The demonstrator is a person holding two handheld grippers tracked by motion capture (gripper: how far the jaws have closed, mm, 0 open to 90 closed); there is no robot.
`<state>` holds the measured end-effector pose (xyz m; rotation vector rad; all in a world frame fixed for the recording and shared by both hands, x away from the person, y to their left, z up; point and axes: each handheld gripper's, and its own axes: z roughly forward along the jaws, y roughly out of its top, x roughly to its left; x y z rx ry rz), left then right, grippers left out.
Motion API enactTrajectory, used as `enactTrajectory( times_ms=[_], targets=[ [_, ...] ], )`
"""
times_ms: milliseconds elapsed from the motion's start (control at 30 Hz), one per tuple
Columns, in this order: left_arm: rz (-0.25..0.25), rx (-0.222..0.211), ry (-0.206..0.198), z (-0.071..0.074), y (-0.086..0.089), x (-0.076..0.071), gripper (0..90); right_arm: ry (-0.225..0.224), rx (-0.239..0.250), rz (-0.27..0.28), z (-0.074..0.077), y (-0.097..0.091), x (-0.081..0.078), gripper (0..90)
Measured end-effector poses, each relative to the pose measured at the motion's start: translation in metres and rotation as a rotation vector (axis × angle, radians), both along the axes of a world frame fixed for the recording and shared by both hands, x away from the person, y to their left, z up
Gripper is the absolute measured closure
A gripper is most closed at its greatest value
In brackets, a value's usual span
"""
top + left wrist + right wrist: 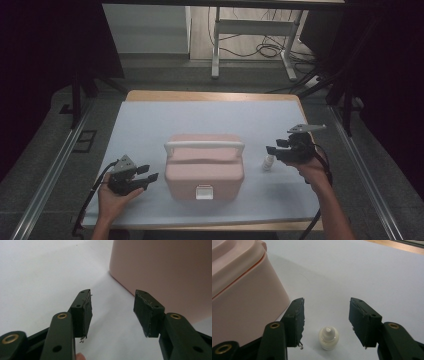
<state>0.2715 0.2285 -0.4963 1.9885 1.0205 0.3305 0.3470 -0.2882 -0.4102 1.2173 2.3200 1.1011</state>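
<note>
A small white bottle stands upright on the pale sheet that covers the surface, just to the right of the pink box and apart from it. In the right gripper view its nozzle cap points up and the bottle sits low between the two black jaws, touched by neither pad. The right hand-held gripper hovers over the bottle from the side away from the box, its jaws apart with a clear gap on each side of the bottle.

The pink box, the landmark here, rests near the middle of the sheet with its lid shut, a white handle lying across the top and a white latch on the side facing the person. Its rounded corner and lid seam show at the left of the right gripper view.

The left hand-held gripper sits just to the left of the box, pointing at its side wall. Its jaws stand wide apart with nothing between them; in the left gripper view the box's pink wall rises just beyond the pad nearest it, not touching it.
</note>
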Motion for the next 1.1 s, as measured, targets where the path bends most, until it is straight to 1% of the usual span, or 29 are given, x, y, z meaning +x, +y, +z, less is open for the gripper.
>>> enactTrajectory(
  times_ms=[200, 267, 433, 567, 733, 867, 1100],
  targets=[
    [0.001, -0.002, 0.001, 0.000, 0.001, 0.000, 48.9, 0.003, 0.020, 0.010, -0.004, 0.000, -0.005, 49.1],
    [-0.002, 0.003, 0.004, 0.000, 0.000, 0.001, 48.9, 0.003, 0.030, 0.023, -0.006, 0.000, -0.007, 50.1],
    [-0.005, 0.006, 0.005, -0.001, 0.000, 0.001, 48.9, -0.013, 0.055, 0.050, -0.012, 0.003, -0.015, 51.2],
    [-0.004, 0.005, 0.005, -0.001, 0.000, 0.001, 48.8, -0.027, 0.089, 0.063, -0.021, 0.005, -0.023, 51.7],
    [-0.004, 0.002, 0.008, -0.001, -0.001, 0.001, 48.8, -0.033, 0.096, 0.085, -0.036, 0.010, -0.033, 51.9],
    [-0.004, 0.002, 0.009, -0.001, -0.001, 0.001, 48.9, -0.034, 0.102, 0.092, -0.044, 0.013, -0.037, 52.0],
    [-0.004, 0.009, 0.006, -0.001, 0.000, 0.000, 48.8, -0.044, 0.119, 0.098, -0.050, 0.013, -0.041, 52.0]
  ],
)
